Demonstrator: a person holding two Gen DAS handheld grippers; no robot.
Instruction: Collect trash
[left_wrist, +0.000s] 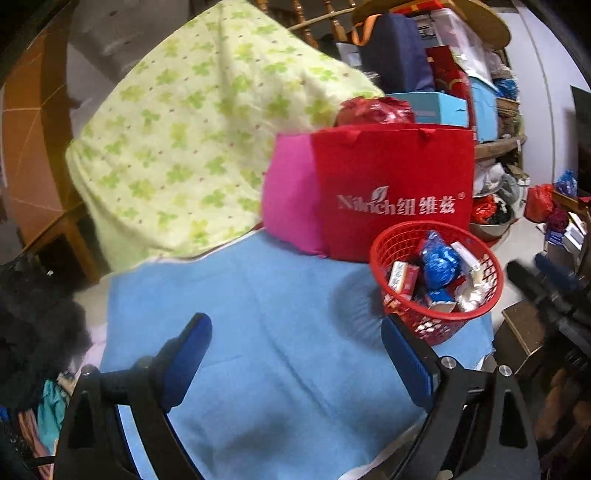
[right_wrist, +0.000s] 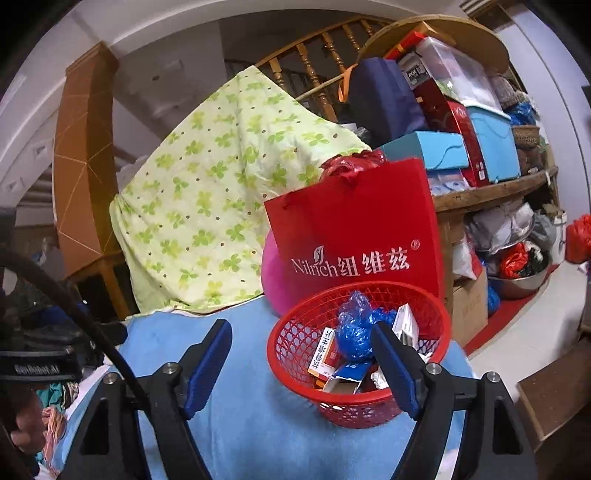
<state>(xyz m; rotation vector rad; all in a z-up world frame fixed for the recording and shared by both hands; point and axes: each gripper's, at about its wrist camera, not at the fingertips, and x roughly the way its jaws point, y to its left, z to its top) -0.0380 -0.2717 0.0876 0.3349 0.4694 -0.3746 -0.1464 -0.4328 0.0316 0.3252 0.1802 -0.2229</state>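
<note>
Blue cloth (left_wrist: 266, 332) covers surface; cluttered shelves (right_wrist: 498, 177).

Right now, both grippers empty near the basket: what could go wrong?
1. The red basket sits near the corner of the blue cloth; a nudge could tip it off.
2. The right gripper has one finger in line with the rim and might snag it.
3. The red bag behind could topple onto it.

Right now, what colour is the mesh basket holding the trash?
Red; the basket shows best in the right wrist view.
</note>
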